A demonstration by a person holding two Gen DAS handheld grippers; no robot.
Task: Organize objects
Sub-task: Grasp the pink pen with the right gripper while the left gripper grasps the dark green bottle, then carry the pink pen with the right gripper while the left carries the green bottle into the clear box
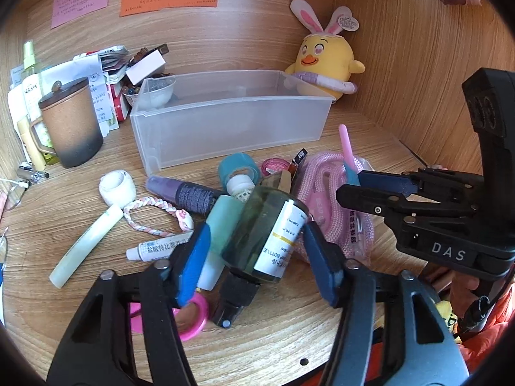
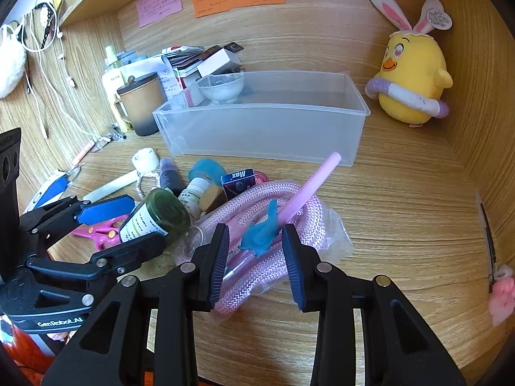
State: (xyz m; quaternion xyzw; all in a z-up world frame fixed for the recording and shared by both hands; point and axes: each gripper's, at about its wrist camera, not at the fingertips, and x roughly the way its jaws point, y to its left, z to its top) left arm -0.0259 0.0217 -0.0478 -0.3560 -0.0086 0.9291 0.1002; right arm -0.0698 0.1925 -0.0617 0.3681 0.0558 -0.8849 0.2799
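A clear plastic bin (image 1: 231, 122) (image 2: 264, 125) stands at the back of the wooden desk. In front of it lies a heap of small items. My left gripper (image 1: 254, 257) (image 2: 128, 222) is open, its jaws on either side of a green pump bottle (image 1: 264, 234) (image 2: 154, 218) with a white label; whether the pads touch it is unclear. My right gripper (image 2: 256, 257) (image 1: 349, 183) is open around a pink pen with a blue fin (image 2: 289, 206) (image 1: 347, 151). The pen lies on a bagged pink rope (image 2: 267, 222) (image 1: 325, 199).
The heap holds a purple tube (image 1: 183, 193), teal tape (image 1: 238, 167), white tape roll (image 1: 117, 186), a pale stick (image 1: 87, 247), a braided band (image 1: 154, 215), pink scissors (image 2: 103, 228). A brown mug (image 1: 70, 122) stands left, a yellow plush chick (image 2: 412, 80) in the right corner.
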